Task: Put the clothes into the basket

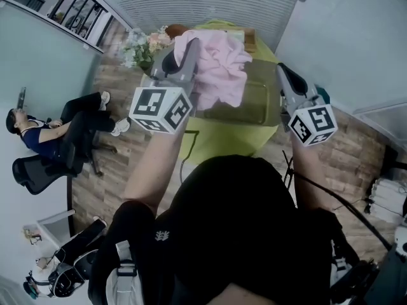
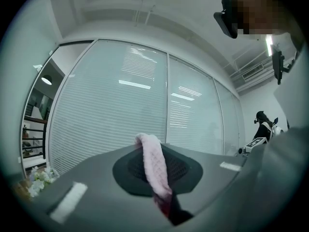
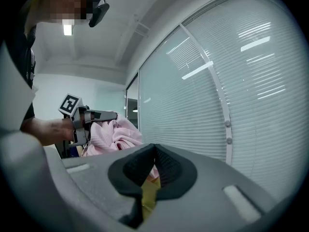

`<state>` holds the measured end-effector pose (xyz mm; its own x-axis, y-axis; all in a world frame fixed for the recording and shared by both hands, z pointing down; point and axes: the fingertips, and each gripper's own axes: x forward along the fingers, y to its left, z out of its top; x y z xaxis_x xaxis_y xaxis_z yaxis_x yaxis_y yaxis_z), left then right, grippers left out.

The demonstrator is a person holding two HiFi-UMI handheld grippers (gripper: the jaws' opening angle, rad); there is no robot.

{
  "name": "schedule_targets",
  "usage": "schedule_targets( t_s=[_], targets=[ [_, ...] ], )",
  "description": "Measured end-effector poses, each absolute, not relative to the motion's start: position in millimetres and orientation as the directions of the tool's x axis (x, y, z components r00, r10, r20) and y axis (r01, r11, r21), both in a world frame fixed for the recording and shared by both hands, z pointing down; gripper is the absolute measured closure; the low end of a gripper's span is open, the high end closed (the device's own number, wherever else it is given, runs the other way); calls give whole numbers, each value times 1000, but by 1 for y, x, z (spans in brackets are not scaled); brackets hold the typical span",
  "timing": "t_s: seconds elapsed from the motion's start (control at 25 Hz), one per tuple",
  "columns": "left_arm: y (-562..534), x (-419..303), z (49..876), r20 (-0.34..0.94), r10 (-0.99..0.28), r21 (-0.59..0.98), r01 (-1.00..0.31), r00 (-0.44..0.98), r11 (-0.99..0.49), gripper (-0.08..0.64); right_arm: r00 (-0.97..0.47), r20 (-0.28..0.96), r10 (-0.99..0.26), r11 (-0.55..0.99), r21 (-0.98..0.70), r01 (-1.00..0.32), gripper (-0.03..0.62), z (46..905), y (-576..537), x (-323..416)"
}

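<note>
My left gripper (image 1: 193,48) is shut on a pink cloth (image 1: 219,65), which bunches up over an olive-green see-through basket (image 1: 254,103) on a round yellow-green table (image 1: 216,142). In the left gripper view a strip of the pink cloth (image 2: 153,163) runs up from between the closed pads. My right gripper (image 1: 283,76) is at the basket's right side. Its pads are closed on a yellow-green edge (image 3: 148,195) that looks like the basket's rim. The right gripper view also shows the left gripper (image 3: 91,117) with the pink cloth (image 3: 113,137) hanging by it.
A person sits in an office chair (image 1: 44,138) at the left on the wooden floor. A bunch of flowers (image 1: 137,49) stands at the table's far left. A glass wall with blinds (image 1: 210,2) runs behind the table. Cables and equipment (image 1: 385,199) lie at the right.
</note>
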<state>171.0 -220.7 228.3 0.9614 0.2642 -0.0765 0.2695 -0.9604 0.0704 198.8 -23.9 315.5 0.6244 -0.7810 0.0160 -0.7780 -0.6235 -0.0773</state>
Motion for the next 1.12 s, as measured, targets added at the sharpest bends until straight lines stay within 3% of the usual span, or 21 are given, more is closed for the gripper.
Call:
schedule_targets(
  t_s=[0.68,1.12],
  targets=[
    [-180,185,287,26,375,103,370,927,-923,541,661,54,-748,-663,-106,-741,591,343,-5,215],
    [-186,191,343,119,358,142,341,926,-929,541,653,94,-752,-660,-128,-741,591,363,-11,215]
  ],
)
